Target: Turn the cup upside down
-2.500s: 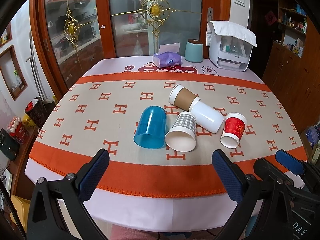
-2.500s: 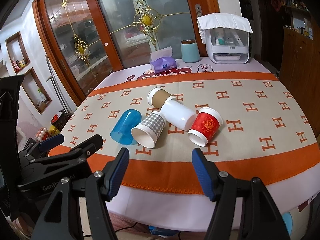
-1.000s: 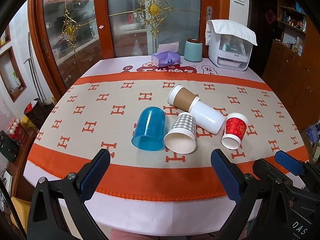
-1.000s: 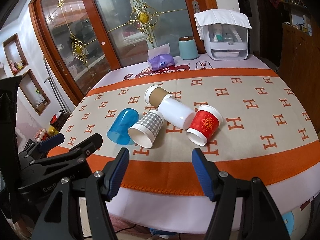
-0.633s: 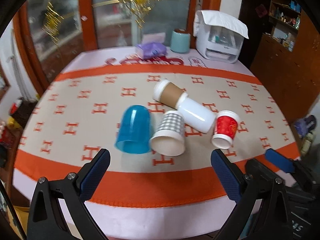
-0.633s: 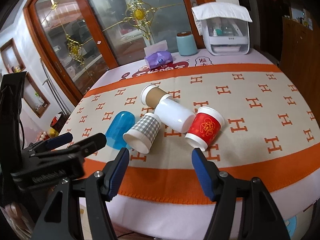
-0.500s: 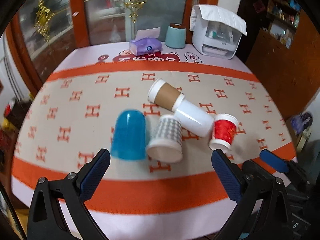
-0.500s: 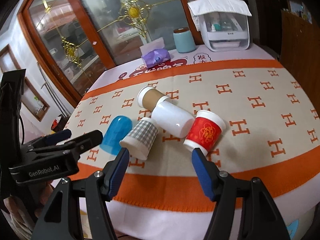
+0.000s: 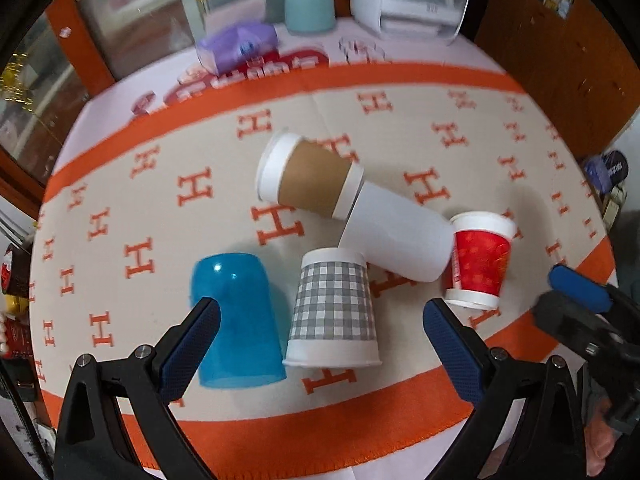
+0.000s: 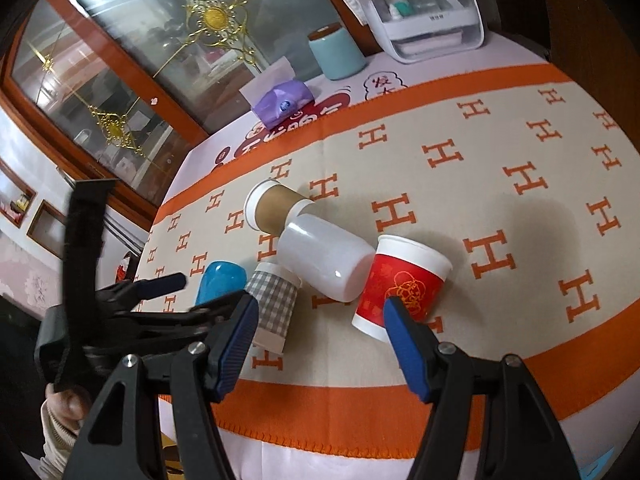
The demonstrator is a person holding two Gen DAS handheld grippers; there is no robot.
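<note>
Five cups: all lie on their sides in a loose cluster on the orange-and-beige H-patterned tablecloth (image 9: pixel 460 92).
Blue plastic cup (image 9: pixel 236 320): at 7 o'clock of the cluster in the left wrist view, mouth toward the near table edge, side just beside the checked cup.
Grey checked paper cup (image 9: pixel 334 306): middle of the near row, white rim toward the camera, its base close against the white cup.
White cup (image 9: pixel 396 234): centre of the cluster, lying slantwise, one end against the brown-sleeved cup and the other close to the red cup.
Brown-sleeved paper cup (image 9: pixel 310 178): at 12 o'clock of the cluster, white-lidded end pointing to 10 o'clock.
Red paper cup (image 9: pixel 480 260): at 3 o'clock of the cluster, rim toward the near edge; in the right wrist view (image 10: pixel 404 286) it tilts with its base up toward 1 o'clock.
Left gripper (image 9: pixel 320 356): jaws spread wide and holding nothing; it hovers above the near row, the left blue pad overlapping the blue cup, the right pad just below the red cup.
Right gripper (image 10: pixel 320 344): jaws wide apart, nothing between the pads; the right pad overlaps the red cup's lower edge, the left pad overlaps the checked cup. Whether either pad touches a cup cannot be told.
Far edge, 12 o'clock: purple tissue pack (image 10: pixel 282 104), teal canister (image 10: pixel 336 56), white box with clear front (image 10: pixel 428 20).
Beyond the table: wood-framed glass doors with gold ornaments (image 10: pixel 212 12).
</note>
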